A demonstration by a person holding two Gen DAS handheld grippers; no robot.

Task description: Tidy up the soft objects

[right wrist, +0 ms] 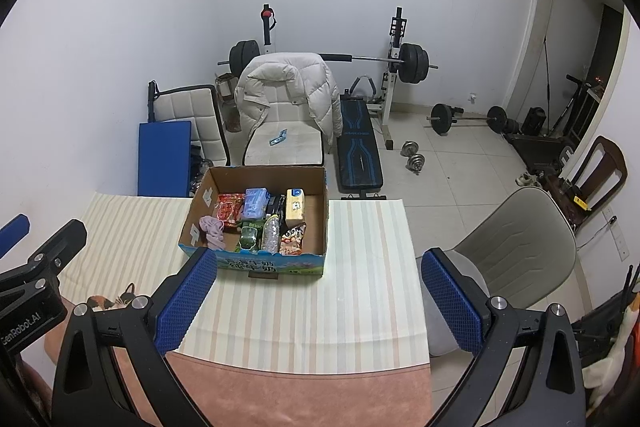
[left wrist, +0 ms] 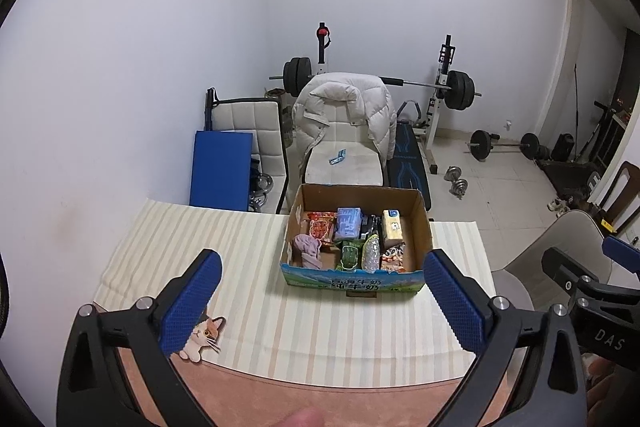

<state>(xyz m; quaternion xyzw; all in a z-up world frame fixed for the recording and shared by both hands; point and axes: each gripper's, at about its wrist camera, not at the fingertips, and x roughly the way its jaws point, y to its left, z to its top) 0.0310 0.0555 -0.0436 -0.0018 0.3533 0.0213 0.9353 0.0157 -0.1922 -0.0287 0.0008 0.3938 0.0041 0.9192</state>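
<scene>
An open cardboard box (left wrist: pixel 423 227) (right wrist: pixel 200 195) stands at the far edge of the striped table. Inside it lie a pink cloth (left wrist: pixel 307 250) (right wrist: pixel 214 229), a red snack pack (left wrist: pixel 320 227) (right wrist: pixel 229 210), a blue tissue pack (left wrist: pixel 347 223) (right wrist: pixel 255 203), a yellow tissue pack (left wrist: pixel 392 225) (right wrist: pixel 295 205), a green pack (left wrist: pixel 349 255) (right wrist: pixel 250 237), a clear bag (left wrist: pixel 371 254) (right wrist: pixel 271 234) and a cartoon snack bag (left wrist: pixel 393 258) (right wrist: pixel 293 239). My left gripper (left wrist: pixel 320 301) is open and empty, above the table in front of the box. My right gripper (right wrist: pixel 318 301) is open and empty, in front of the box and to its right.
The striped cloth (left wrist: pixel 224 247) (right wrist: pixel 360 267) covers the table; a cat sticker (left wrist: pixel 204 337) lies at its near left. A white chair with a puffer jacket (left wrist: pixel 344 115) (right wrist: pixel 286 87) stands behind the box. A grey chair (right wrist: pixel 520 247) is at the right. Weights lie on the floor.
</scene>
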